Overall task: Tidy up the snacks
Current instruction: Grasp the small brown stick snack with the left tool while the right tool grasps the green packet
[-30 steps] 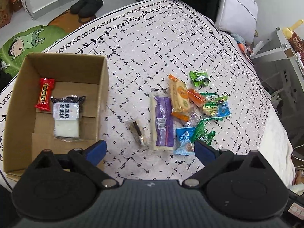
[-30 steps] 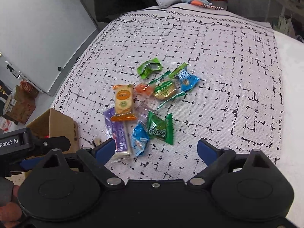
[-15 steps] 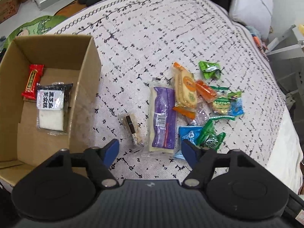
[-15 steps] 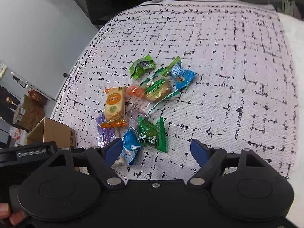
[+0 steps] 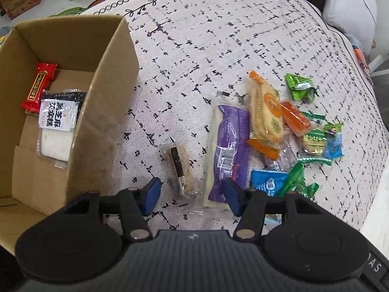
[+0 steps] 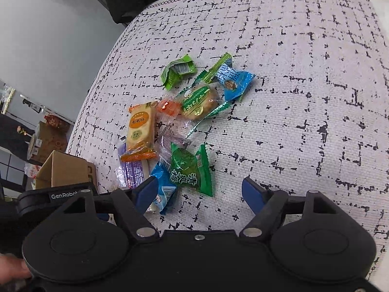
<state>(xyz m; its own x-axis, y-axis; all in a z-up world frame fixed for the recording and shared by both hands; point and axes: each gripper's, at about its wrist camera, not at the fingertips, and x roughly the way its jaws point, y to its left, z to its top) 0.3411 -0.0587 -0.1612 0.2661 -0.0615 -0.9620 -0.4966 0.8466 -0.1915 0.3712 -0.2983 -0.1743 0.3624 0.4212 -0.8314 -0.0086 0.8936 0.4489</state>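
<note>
While the left gripper [image 5: 191, 196] hangs low with jaws spread and empty over the small clear-wrapped bar [image 5: 178, 168], I'd straddle that bar lengthwise, pinch its middle, then lift clear of the purple packet [image 5: 228, 143] beside it toward the cardboard box [image 5: 107, 112]; the right gripper [image 6: 198, 193] waits, jaws apart, holding nothing.

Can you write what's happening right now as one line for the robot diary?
left gripper: open, near small clear-wrapped snack | right gripper: open, near dark green packet | cardboard box: two snacks inside

Patterned bedspread [image 5: 218, 36], white pillow [image 5: 350, 7]
</note>
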